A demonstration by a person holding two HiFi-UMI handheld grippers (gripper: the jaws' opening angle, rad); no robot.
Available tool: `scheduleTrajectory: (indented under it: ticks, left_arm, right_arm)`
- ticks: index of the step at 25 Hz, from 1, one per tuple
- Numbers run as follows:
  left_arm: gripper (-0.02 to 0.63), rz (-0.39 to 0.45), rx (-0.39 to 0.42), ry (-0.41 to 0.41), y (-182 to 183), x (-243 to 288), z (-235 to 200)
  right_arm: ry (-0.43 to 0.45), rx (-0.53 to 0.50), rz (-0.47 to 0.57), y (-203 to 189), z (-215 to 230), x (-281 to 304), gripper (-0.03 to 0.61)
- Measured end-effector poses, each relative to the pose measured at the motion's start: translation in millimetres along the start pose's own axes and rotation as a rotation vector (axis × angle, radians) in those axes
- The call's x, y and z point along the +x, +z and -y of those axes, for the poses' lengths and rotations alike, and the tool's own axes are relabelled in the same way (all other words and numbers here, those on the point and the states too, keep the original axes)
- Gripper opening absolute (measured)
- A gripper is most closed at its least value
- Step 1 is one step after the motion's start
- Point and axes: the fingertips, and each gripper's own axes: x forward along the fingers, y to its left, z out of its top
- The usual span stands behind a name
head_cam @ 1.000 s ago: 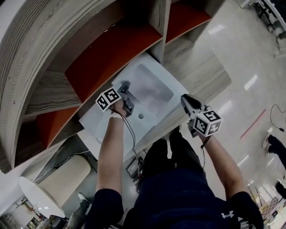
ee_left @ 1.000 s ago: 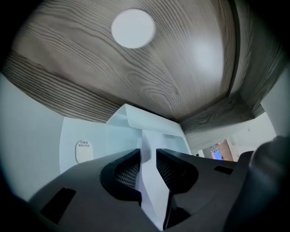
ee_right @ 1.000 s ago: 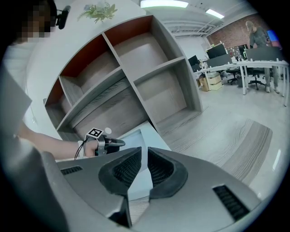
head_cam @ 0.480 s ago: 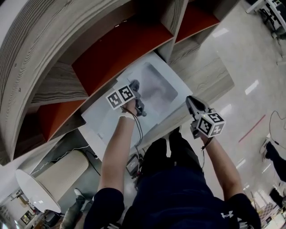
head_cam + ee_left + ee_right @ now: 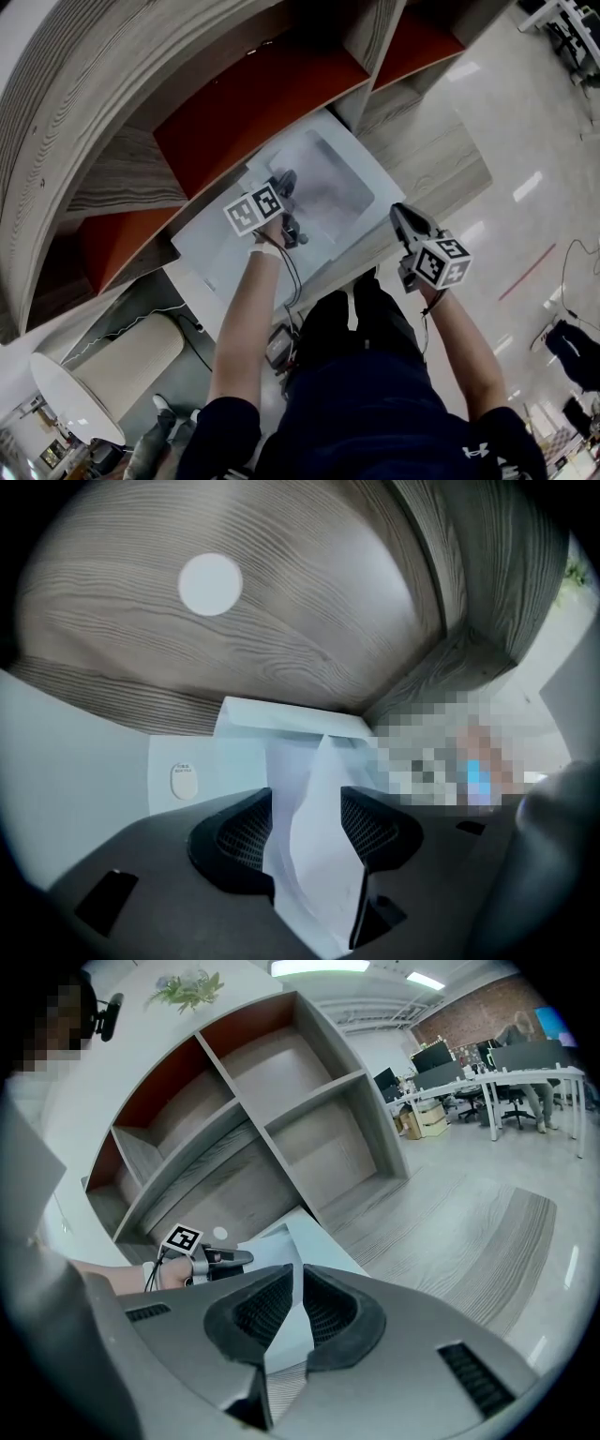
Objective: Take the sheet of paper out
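A white sheet of paper (image 5: pixel 314 836) stands bent between the jaws of my left gripper (image 5: pixel 307 799). The jaws have just been opening and now stand wide, pads not pressing the sheet. The sheet's far end runs to the back edge of a flat white device (image 5: pixel 84 761). In the head view the left gripper (image 5: pixel 284 180) hangs over that device (image 5: pixel 361 164), near the paper (image 5: pixel 265 161). My right gripper (image 5: pixel 396 208) hovers off the device's right side, above the wooden ledge. Its jaws (image 5: pixel 298 1274) are together with nothing between them. From there the left gripper (image 5: pixel 234 1258) shows over the sheet (image 5: pixel 267 1252).
A curved wooden shelf unit with red-backed compartments (image 5: pixel 253 98) rises right behind the device. The wooden ledge (image 5: pixel 441 155) ends at a polished floor. A round white cylinder (image 5: pixel 112 370) stands at lower left. Office desks and chairs (image 5: pixel 497 1077) are far right.
My left gripper has moved farther over the white device toward the shelf, and a sheet's edge now shows beside it. The right gripper has stayed in place.
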Motion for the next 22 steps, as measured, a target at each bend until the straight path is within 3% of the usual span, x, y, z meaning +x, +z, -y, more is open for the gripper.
scheduleTrajectory:
  ticks: [3,6,10,12,18,21,22]
  left_arm:
    - [0.236,0.041,-0.057,-0.019,9,-2,-9]
    - [0.236,0.065,-0.063,-0.023,20,1,-19]
    - [0.236,0.028,-0.017,-0.01,24,13,-28]
    - [0.23,0.013,-0.034,-0.019,20,18,-27]
    - [0.149,-0.015,-0.11,-0.082,5,23,-15]
    - [0.031,-0.01,-0.125,-0.085,7,23,-17]
    - [0.018,-0.007,-0.13,-0.094,7,22,-17]
  right_arm:
    - [0.0,0.005,-0.001,-2,0,0,0.015]
    - [0.004,0.014,-0.003,-3,0,-1,0.015]
    - [-0.001,0.055,0.001,-5,6,-3,0.015]
    - [-0.009,0.074,0.002,-8,10,-4,0.015]
    - [-0.013,0.088,-0.001,-10,11,-5,0.015]
    - [-0.006,0.094,-0.002,-10,9,-4,0.015]
    - [-0.004,0.095,-0.003,-11,9,-4,0.015]
